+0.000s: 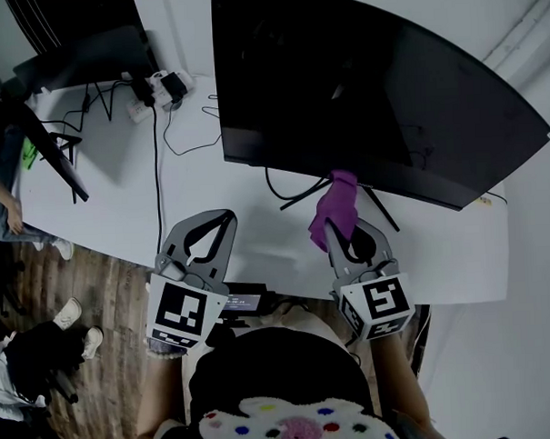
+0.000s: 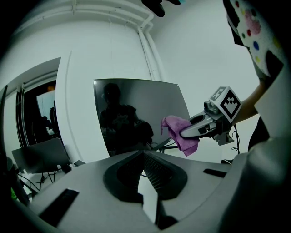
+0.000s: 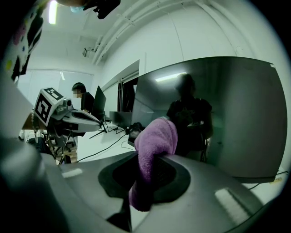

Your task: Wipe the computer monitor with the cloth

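Note:
A wide, dark curved monitor (image 1: 361, 101) stands on the white desk (image 1: 119, 193). My right gripper (image 1: 343, 225) is shut on a purple cloth (image 1: 336, 205), held just below the screen's bottom edge, close to its stand. In the right gripper view the cloth (image 3: 154, 141) bulges up from between the jaws, with the monitor (image 3: 227, 113) right behind it. My left gripper (image 1: 222, 216) hovers over the desk to the left, below the monitor's left corner; its fingertips meet and hold nothing. From the left gripper view I see the monitor (image 2: 136, 113) and the cloth (image 2: 179, 132) in the right gripper.
A second dark screen (image 1: 86, 58) stands at the back left, next to a power strip (image 1: 160, 87) with cables trailing over the desk. The monitor's stand legs (image 1: 297, 197) spread under the screen. A person (image 1: 1, 199) sits at the desk's left end.

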The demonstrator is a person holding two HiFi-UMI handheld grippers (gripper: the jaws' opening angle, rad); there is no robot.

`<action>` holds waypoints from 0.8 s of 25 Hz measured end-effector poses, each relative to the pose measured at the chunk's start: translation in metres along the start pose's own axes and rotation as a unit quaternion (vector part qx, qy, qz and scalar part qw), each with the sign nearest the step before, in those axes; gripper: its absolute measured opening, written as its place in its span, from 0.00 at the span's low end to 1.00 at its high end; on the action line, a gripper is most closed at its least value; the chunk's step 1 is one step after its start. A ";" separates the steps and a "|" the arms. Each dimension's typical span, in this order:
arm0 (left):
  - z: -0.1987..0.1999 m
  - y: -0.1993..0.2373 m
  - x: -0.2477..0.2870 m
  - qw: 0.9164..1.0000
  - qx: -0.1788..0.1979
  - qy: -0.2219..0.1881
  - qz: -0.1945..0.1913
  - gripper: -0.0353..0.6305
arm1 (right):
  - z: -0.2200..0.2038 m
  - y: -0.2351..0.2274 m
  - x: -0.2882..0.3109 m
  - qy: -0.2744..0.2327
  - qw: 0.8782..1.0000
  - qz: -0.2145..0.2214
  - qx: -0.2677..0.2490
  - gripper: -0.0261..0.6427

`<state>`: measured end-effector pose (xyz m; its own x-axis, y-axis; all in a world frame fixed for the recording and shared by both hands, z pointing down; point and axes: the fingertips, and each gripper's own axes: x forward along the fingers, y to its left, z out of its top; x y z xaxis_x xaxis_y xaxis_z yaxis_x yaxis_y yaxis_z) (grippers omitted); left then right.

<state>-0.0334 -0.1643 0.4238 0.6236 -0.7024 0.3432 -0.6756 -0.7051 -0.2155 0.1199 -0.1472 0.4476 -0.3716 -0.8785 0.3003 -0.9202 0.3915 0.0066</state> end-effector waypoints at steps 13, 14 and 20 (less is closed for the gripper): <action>0.000 0.002 0.009 1.000 -0.001 0.002 -0.003 0.06 | 0.004 -0.004 0.005 0.000 1.000 0.000 -0.014 0.14; 0.000 0.002 0.009 1.000 -0.001 0.002 -0.003 0.06 | 0.005 -0.004 0.005 -0.001 1.000 0.000 -0.014 0.14; -0.001 0.003 0.011 1.000 -0.001 0.002 -0.004 0.06 | 0.004 -0.005 0.007 0.000 1.000 -0.002 -0.013 0.14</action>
<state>-0.0292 -0.1738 0.4276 0.6279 -0.6963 0.3477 -0.6716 -0.7105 -0.2100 0.1215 -0.1566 0.4456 -0.3681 -0.8800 0.3001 -0.9180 0.3951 0.0328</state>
